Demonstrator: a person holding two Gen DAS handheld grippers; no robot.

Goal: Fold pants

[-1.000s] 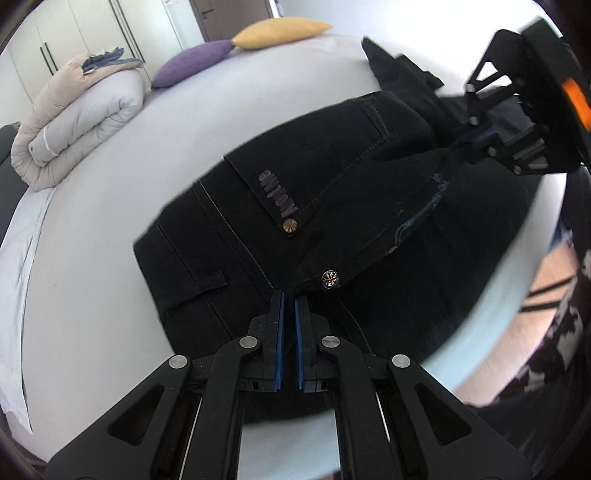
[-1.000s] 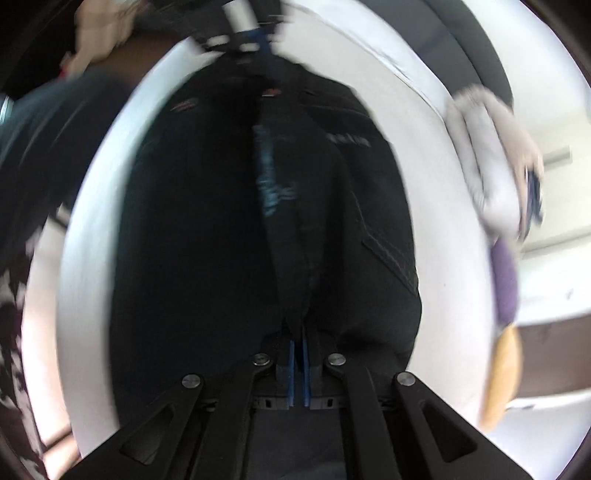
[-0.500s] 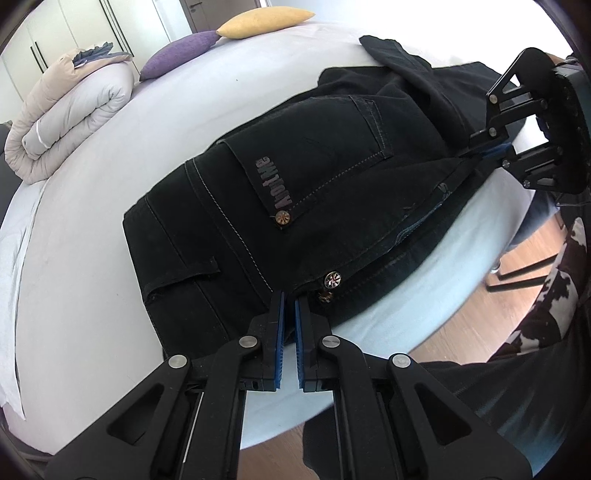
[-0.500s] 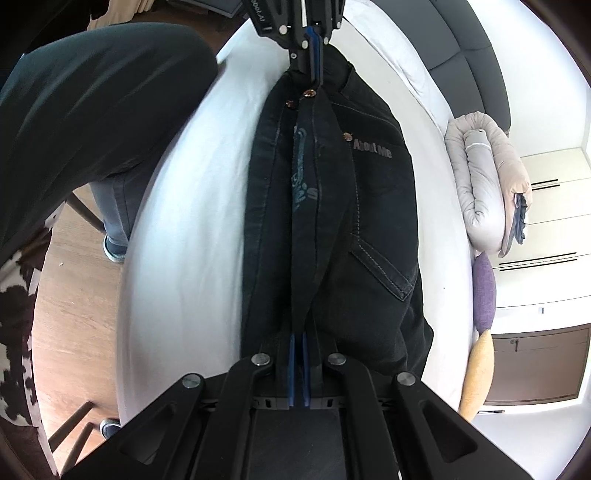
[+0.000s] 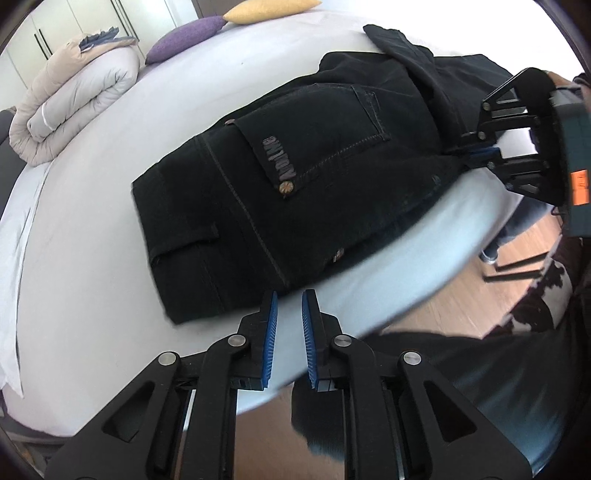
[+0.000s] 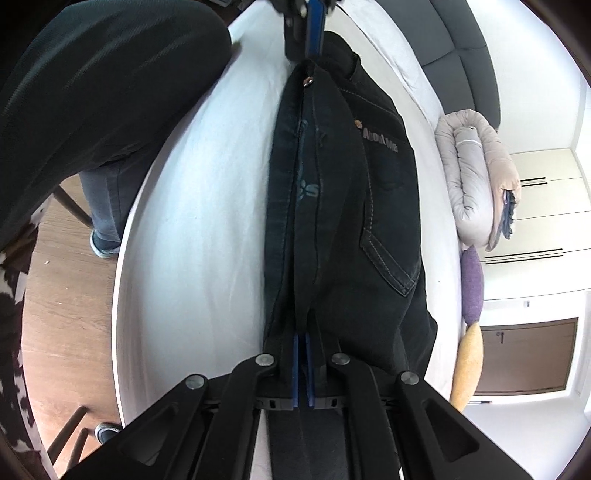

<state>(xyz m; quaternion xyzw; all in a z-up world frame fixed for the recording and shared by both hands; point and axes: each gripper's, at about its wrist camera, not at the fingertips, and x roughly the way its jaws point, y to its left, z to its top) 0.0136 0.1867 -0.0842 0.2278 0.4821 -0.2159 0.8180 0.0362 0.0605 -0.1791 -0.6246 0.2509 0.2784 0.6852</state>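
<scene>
The black pants (image 5: 295, 192) lie on the white bed (image 5: 92, 229), close to its near edge, with a back pocket and a stitched label facing up. In the left wrist view the waist end sits nearest the camera and the legs run off to the far right.

The left claw (image 5: 288, 325) hovers just beside the near edge of the waistband, its blue-padded fingers (image 5: 269, 332) apart with nothing between them and not touching the cloth.

The right claw (image 6: 303, 354) is clamped on the pants: a fold of dark fabric runs up between its closed blue pads. In the left wrist view the same claw (image 5: 480, 153) shows at the far right, gripping the pants by the bed's edge.

A rolled beige and white duvet (image 5: 70, 103) rests at the far left of the bed, with a purple pillow (image 5: 184, 38) and a yellow pillow (image 5: 269, 9) farther back. Wooden floor (image 5: 461, 306) shows beyond the bed's near edge.
</scene>
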